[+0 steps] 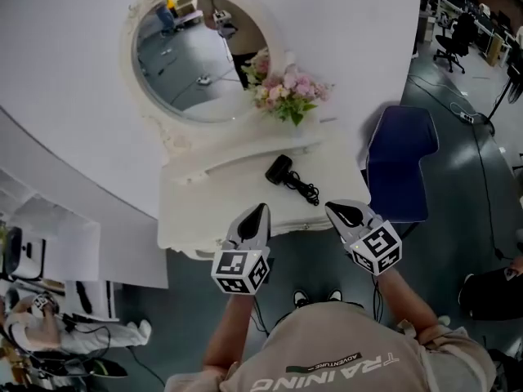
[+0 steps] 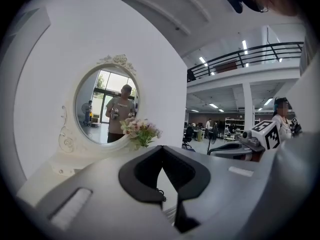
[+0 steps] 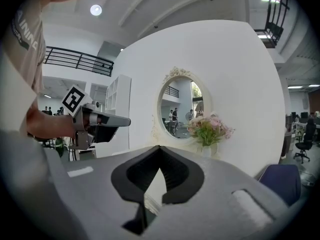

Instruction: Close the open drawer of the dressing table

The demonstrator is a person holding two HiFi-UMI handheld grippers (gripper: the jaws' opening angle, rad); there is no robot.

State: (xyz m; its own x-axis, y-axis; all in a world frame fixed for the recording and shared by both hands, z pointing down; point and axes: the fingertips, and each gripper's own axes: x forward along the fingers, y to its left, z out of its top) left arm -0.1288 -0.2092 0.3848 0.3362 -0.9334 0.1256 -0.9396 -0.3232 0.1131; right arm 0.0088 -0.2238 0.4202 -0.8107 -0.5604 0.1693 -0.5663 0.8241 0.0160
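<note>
Left gripper (image 1: 258, 212) and right gripper (image 1: 341, 211), jaws together and empty, hover at the 6 o'clock edge of the desk (image 1: 214, 193).

"TRAINING" on the person's shirt (image 1: 327, 364), "ADVENTURE" beside it

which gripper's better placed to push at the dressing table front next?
Left, probably. The left gripper hangs at about the middle of the front edge of the dressing table, the right gripper near its right corner. Both are shut and empty. The drawer front is out of sight below the tabletop.
</note>
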